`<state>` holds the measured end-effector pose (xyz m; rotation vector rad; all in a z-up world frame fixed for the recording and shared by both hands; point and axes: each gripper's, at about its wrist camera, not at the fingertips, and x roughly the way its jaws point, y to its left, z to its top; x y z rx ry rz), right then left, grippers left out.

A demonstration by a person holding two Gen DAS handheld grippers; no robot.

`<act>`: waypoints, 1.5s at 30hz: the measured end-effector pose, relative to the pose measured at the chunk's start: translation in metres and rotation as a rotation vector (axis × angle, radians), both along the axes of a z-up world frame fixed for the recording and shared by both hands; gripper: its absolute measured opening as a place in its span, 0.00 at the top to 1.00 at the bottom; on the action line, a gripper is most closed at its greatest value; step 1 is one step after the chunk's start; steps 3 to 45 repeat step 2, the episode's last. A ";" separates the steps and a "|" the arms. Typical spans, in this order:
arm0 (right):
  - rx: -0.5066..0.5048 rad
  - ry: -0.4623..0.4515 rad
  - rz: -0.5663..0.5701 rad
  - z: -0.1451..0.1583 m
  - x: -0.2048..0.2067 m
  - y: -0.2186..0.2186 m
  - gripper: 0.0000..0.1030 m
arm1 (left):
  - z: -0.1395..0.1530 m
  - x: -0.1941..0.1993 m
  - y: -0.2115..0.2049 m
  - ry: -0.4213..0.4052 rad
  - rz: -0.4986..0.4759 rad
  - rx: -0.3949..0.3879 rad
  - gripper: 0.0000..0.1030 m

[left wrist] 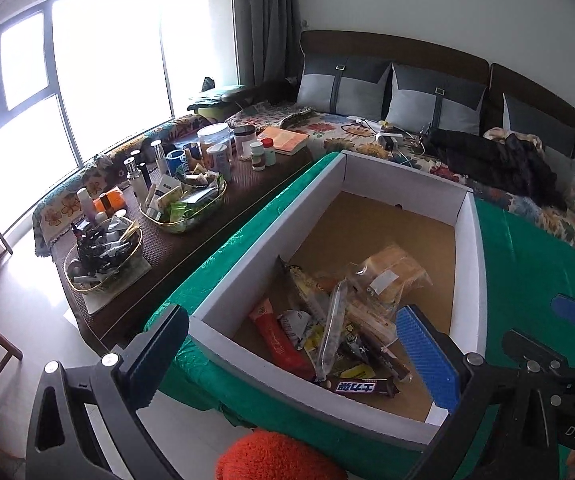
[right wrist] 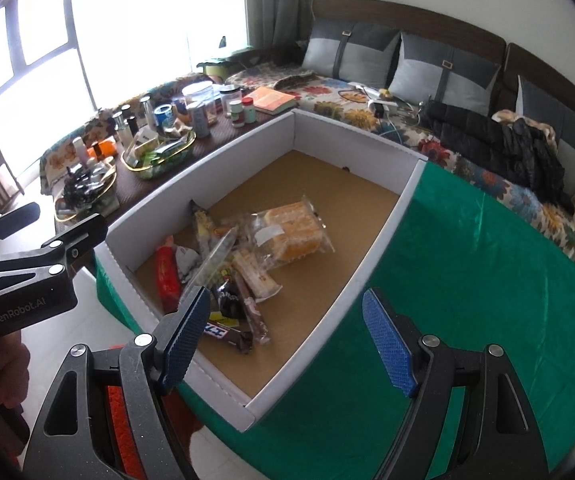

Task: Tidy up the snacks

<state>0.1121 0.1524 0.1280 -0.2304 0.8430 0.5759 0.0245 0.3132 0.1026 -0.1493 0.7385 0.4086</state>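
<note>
The snacks (right wrist: 239, 272) lie heaped in the near-left part of a white cardboard box (right wrist: 371, 248) with a brown floor: a bag of yellow cakes (right wrist: 291, 232), a red packet (right wrist: 167, 276), and a dark chocolate bar (right wrist: 223, 334) nearest the rim. The right gripper (right wrist: 287, 344) hovers just above the box's near corner, jaws spread wide and holding nothing (the heap sits ahead and slightly left of them). The left gripper (left wrist: 291, 364) is likewise released, jaws straddling the heap without touching it. The box rests on a green-covered table (right wrist: 467, 300).

Glossy plastic snack wrappers (right wrist: 247, 264) in a matt cardboard box (right wrist: 383, 236) on shiny green cloth (right wrist: 467, 280).
</note>
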 end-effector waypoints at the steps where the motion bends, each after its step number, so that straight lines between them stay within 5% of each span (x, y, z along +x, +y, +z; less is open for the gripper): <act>1: -0.003 0.001 -0.001 0.000 0.000 0.000 0.21 | -0.001 0.001 -0.001 0.001 -0.009 -0.002 0.00; 45: -0.001 0.004 -0.001 0.000 0.000 0.000 0.21 | 0.000 0.001 -0.002 0.001 -0.014 0.001 0.00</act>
